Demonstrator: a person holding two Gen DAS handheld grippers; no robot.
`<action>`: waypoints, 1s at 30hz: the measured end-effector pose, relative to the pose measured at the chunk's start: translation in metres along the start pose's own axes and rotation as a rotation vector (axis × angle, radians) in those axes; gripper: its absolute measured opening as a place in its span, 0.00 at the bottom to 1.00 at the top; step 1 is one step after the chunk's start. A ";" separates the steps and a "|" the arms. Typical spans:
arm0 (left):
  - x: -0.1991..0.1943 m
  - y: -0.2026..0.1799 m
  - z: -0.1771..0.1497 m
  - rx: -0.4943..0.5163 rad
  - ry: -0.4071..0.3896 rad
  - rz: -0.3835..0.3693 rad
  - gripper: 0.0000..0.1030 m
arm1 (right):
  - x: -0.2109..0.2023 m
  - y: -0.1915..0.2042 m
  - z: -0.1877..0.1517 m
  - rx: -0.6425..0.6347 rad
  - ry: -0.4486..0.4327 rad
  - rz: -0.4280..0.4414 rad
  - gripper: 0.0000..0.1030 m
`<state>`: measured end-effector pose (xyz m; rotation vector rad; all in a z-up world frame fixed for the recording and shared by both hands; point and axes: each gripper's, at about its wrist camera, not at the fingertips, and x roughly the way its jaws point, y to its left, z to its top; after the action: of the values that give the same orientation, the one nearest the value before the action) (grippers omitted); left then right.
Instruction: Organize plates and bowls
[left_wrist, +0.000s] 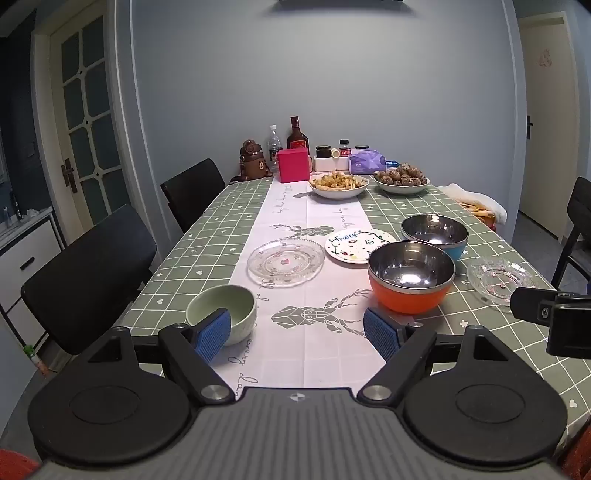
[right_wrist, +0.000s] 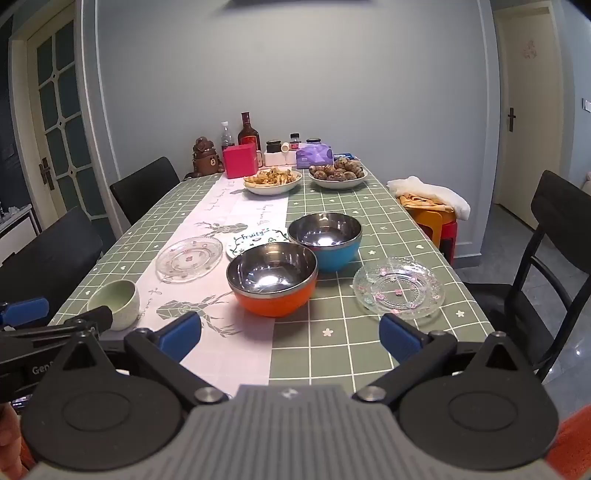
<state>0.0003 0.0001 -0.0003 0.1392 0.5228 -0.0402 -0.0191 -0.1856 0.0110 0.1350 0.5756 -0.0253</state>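
Both jaws stand spread wide and grasp nothing: the left gripper (left_wrist: 297, 334) hovers over the near end of the desk (left_wrist: 177, 258), the right gripper (right_wrist: 290, 334) just to its right. A small pale green bowl (left_wrist: 221, 312) sits near the left gripper's left finger. Beyond it lies a clear glass plate (left_wrist: 286, 262), and just right of that a white plate lettered "Fruity" (left_wrist: 356, 244). An orange bowl with a steel lining (right_wrist: 272, 278) stands near the middle, touching or nearly touching a blue bowl with a steel lining (right_wrist: 325, 240) behind it. A second clear glass plate (right_wrist: 399, 288) rests to their right. Two white dishes of food (right_wrist: 273, 181) sit far back.
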 end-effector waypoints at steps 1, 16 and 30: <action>0.000 0.000 0.000 -0.001 0.000 -0.002 0.93 | 0.000 -0.001 0.000 0.001 0.001 -0.001 0.98; 0.002 -0.004 -0.005 0.003 0.009 -0.002 0.93 | 0.000 -0.001 -0.001 0.035 0.004 0.008 0.98; 0.004 -0.004 -0.003 -0.004 0.025 -0.008 0.93 | 0.002 0.000 0.000 0.037 0.015 0.015 0.98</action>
<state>0.0016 -0.0032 -0.0054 0.1335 0.5484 -0.0454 -0.0177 -0.1859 0.0103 0.1756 0.5889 -0.0207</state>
